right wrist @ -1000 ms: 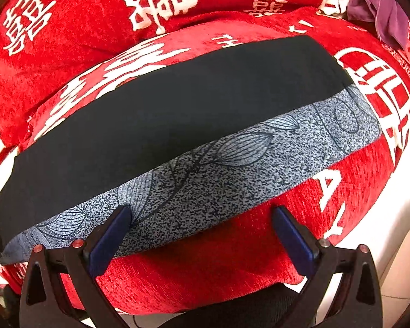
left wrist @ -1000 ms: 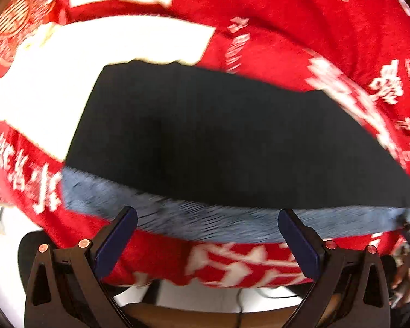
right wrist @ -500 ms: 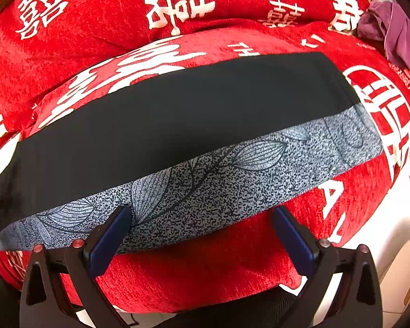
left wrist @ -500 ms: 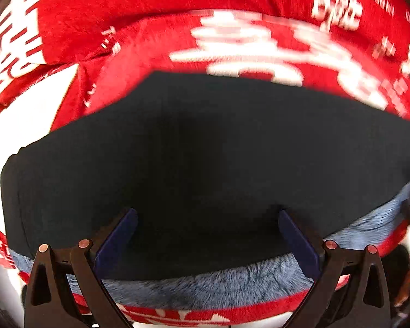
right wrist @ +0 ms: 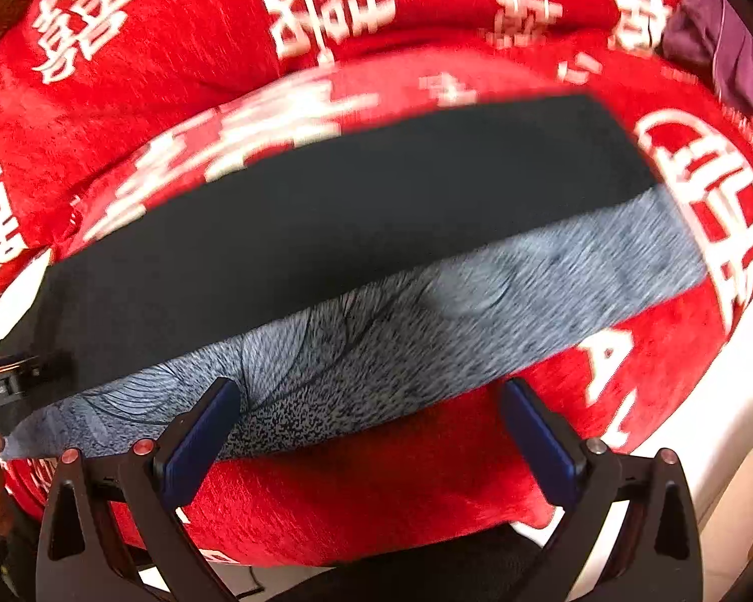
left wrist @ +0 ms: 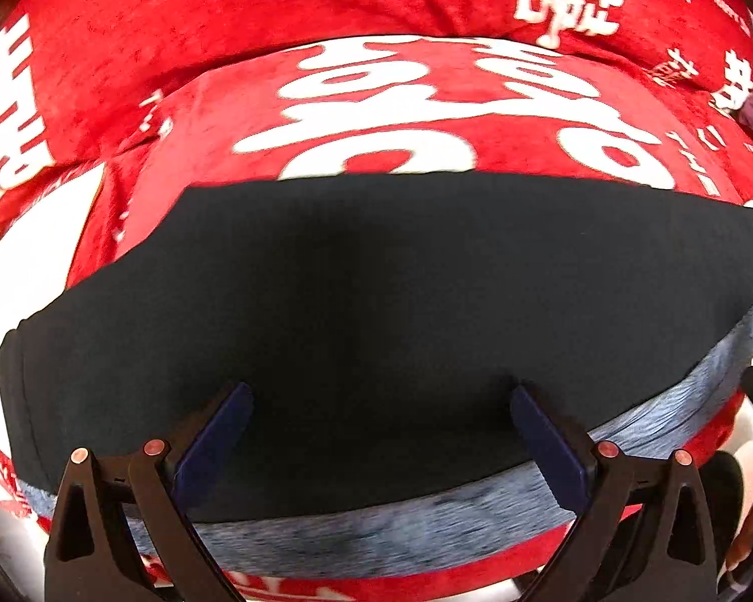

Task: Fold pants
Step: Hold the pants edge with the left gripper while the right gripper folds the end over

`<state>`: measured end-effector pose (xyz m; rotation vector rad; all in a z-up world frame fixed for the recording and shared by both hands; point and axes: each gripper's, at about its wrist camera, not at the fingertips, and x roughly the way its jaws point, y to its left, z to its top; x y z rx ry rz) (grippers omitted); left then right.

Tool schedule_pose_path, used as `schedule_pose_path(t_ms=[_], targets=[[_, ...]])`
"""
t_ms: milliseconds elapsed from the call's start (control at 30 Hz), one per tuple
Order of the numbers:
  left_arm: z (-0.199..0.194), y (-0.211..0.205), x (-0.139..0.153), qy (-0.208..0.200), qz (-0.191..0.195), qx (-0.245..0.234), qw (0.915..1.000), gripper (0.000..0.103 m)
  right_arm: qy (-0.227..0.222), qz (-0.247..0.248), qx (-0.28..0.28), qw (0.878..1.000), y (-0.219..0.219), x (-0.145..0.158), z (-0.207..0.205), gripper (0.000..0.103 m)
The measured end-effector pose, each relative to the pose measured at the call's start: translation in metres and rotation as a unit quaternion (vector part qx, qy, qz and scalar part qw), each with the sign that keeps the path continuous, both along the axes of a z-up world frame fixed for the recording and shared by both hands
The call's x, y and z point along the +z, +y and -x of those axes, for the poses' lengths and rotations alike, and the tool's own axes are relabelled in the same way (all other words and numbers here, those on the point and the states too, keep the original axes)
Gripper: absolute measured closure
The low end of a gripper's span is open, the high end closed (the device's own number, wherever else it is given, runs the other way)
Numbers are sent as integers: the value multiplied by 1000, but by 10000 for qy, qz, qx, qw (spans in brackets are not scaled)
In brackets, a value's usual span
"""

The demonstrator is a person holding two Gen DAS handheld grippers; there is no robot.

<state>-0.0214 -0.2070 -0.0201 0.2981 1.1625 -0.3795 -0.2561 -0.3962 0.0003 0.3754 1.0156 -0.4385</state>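
Note:
The pants point(left wrist: 376, 311) lie flat as a long band on a red cushion, black on the far side with a grey-blue leaf-print strip point(right wrist: 426, 331) along the near edge. My left gripper point(left wrist: 379, 426) is open, its blue pads hovering over the black cloth near the pants' left end. My right gripper point(right wrist: 369, 426) is open too, above the print strip and the cushion's front edge, nothing between its fingers. The left gripper's tool point(right wrist: 10, 381) shows at the far left of the right wrist view, by the pants' left end.
The red cushion cover point(right wrist: 376, 491) with white characters runs under and behind the pants, with a back cushion point(left wrist: 276, 15) beyond. A purple cloth point(right wrist: 723, 50) lies at the far right. A white floor point(right wrist: 718, 411) is below the cushion's right edge.
My left gripper has swung right and forward, from the print strip onto the black cloth. My right gripper has crept slightly forward over the print strip. Both stayed open.

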Motion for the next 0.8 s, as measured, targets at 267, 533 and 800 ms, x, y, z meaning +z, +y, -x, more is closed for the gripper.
schedule_pose_path(t_ms=[267,533,800], targets=[[24,-76,7,42,54,-641,9979,0,-383,177,-609,9973,-80,19,59,0],[36,-140,-2,274,-20,-871,9958,0,-540,-233,-679,9960,-105,17,61,0],[18,-174,-10,474,-101,-612,9969,0,-481,-235,-114,9985,-164,13,-25,0]])
